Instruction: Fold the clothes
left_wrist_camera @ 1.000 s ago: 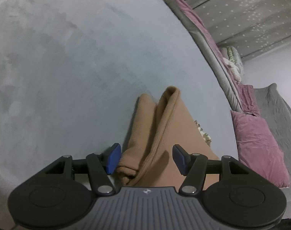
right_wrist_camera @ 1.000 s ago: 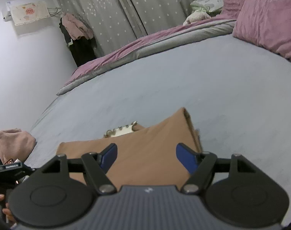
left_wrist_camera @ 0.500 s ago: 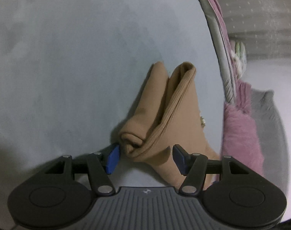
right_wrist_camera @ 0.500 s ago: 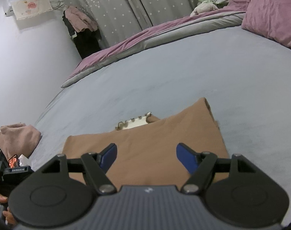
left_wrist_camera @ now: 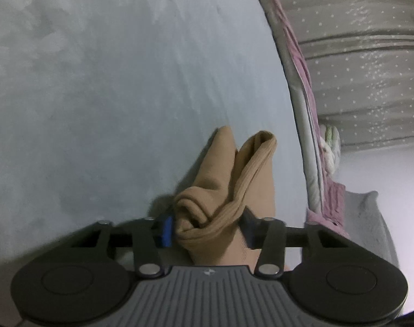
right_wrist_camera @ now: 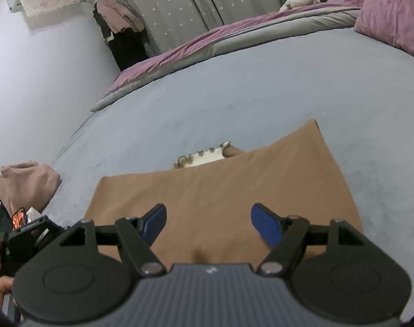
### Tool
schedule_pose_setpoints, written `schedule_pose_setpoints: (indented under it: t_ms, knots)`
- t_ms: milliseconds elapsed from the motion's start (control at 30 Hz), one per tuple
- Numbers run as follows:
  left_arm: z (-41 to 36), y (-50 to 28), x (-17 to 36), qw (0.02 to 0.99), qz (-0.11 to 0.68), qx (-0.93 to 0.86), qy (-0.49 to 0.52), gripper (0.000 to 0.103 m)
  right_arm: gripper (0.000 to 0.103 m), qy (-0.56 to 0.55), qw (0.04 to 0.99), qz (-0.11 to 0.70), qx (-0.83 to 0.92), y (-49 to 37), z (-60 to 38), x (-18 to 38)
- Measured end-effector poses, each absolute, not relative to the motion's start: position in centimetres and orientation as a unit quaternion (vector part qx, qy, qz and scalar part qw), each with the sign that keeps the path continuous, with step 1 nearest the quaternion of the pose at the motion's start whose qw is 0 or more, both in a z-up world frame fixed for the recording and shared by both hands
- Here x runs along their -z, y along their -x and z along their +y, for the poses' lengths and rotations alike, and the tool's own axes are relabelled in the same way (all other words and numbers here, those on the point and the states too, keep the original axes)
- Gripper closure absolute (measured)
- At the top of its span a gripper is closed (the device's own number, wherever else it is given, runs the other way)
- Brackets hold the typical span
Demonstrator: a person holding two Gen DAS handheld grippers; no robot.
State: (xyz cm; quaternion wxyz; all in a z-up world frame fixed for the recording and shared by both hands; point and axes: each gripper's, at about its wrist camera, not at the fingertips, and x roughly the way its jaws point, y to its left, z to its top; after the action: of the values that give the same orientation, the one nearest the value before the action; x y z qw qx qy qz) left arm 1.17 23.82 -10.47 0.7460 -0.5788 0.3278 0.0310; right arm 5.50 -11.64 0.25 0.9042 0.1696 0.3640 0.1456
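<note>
Left gripper (left_wrist_camera: 207, 230) jaws just closing, clamping the tan garment's (left_wrist_camera: 228, 190) bunched edge. Right gripper (right_wrist_camera: 208, 224) hovering over garment, jaws apart, gripping nothing.

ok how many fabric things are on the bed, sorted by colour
tan: 1, the tan garment, a bunched end of it between the left gripper fingers
pink: 2, the crumpled pink garment at the bed's edge and the pink pillow
pink and grey: 1, the quilt along the far side
total: 4
</note>
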Motion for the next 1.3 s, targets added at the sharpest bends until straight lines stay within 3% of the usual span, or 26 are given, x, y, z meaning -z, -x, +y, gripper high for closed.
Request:
schedule_pose_setpoints:
  t_ms: [67, 200, 300, 533, 1000, 1100, 1233, 1300]
  knots:
    - [23.5, -0.9, 10.5, 0.754, 0.317, -0.04, 0.574, 0.069, 0.039, -0.167, 0.908, 0.353, -0.151, -5.5, -11.3, 0.0]
    - [22.6, -1.0, 9.8, 0.784, 0.294, -0.054, 0.544, 0.075, 0.064, -0.163, 0.908, 0.349, -0.163, -5.7, -10.4, 0.5]
    - [21.8, -1.4, 8.7, 0.813, 0.274, -0.059, 0.51, 0.077, 0.075, -0.149, 0.91, 0.35, -0.167, -6.0, -9.6, 0.8]
    - [20.8, -1.7, 6.0, 0.86, 0.224, -0.041, 0.456, 0.079, 0.085, -0.124, 0.905, 0.361, -0.19, -6.1, -7.6, 1.7]
    - [15.3, -1.4, 0.7, 0.933, 0.163, 0.042, 0.318, 0.08, 0.09, -0.16, 0.875, 0.411, -0.199, -7.6, -7.4, 4.5]
    - [13.5, -1.2, -0.3, 0.943, 0.152, 0.064, 0.29, 0.08, 0.086, -0.203, 0.862, 0.419, -0.2, -8.1, -8.5, 4.0]
    - [11.5, -1.8, -0.9, 0.943, 0.155, 0.095, 0.277, 0.08, 0.067, -0.279, 0.843, 0.416, -0.195, -8.7, -11.0, 3.3]
    - [10.5, -2.2, -1.0, 0.942, 0.16, 0.108, 0.274, 0.08, 0.064, -0.31, 0.837, 0.409, -0.19, -8.8, -12.3, 2.9]
